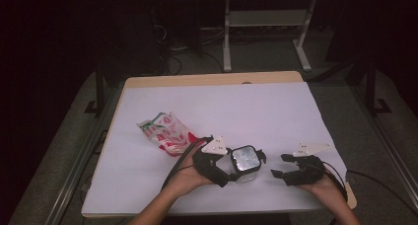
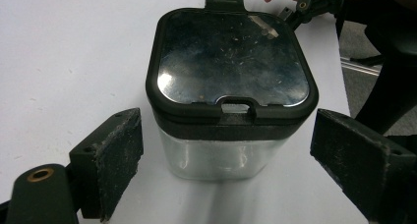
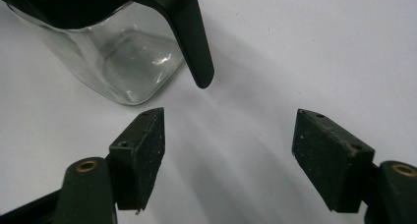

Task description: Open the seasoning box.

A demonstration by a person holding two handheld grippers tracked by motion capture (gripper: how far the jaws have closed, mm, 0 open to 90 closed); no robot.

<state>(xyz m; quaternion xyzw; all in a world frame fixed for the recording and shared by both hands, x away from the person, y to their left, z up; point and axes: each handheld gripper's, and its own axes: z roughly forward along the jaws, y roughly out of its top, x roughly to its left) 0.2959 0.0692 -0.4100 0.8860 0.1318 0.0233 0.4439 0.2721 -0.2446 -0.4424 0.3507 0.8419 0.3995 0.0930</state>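
A clear glass jar (image 1: 245, 164) with a black lid and a mirror-like top stands near the table's front edge. In the left gripper view the jar (image 2: 231, 86) sits between the two pads, which stand a little apart from its sides. My left gripper (image 1: 224, 167) (image 2: 236, 155) is open around it from the left. My right gripper (image 1: 280, 167) (image 3: 236, 150) is open just right of the jar, with nothing between its pads. In the right gripper view the jar (image 3: 113, 57) is at the upper left, and its black lid latch (image 3: 192, 42) hangs down.
A red, white and green snack bag (image 1: 165, 132) lies left of the jar. The white table top (image 1: 222, 106) spreads wide behind both grippers. Beyond the far edge are a table frame (image 1: 266, 32) and cables on a dark floor.
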